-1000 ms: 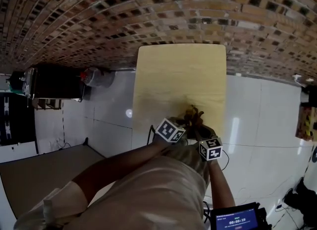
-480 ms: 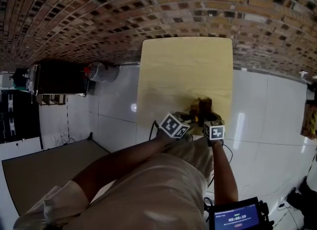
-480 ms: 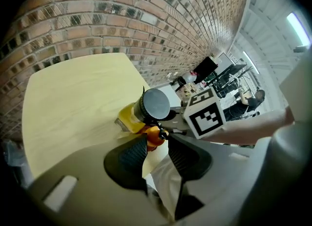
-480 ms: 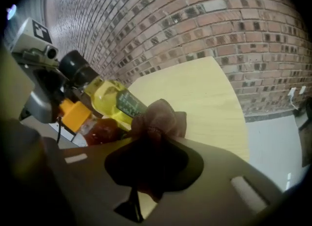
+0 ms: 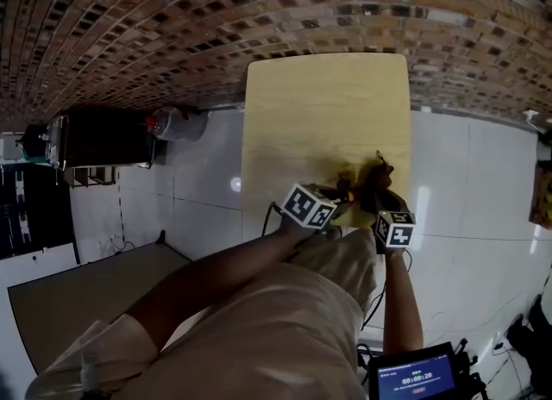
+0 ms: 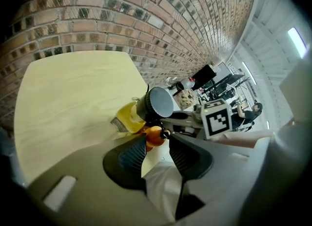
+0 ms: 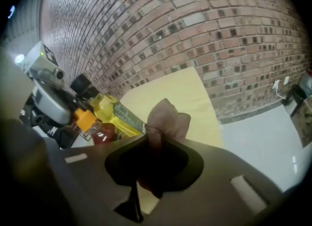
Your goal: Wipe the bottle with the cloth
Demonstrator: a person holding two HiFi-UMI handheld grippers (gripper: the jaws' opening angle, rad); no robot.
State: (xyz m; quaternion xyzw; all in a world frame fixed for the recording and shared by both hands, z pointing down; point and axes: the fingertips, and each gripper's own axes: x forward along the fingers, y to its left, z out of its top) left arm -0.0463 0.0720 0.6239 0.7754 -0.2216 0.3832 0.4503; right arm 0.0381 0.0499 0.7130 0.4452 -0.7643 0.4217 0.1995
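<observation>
Left gripper view: bottle base hidden behind left tongs, label blurred, unreadable. Orange thing sits between the tips; can't tell what it is or whether the tongs press it. Right gripper view: cloth lower part lost in the dark between right tongs; bottle's far end hidden behind them. Head view: bottle mostly covered by both tongs, too small to make out. Near bench edge partly hidden by the person's lap. Screen cut off at bottom edge, print too small to read.
</observation>
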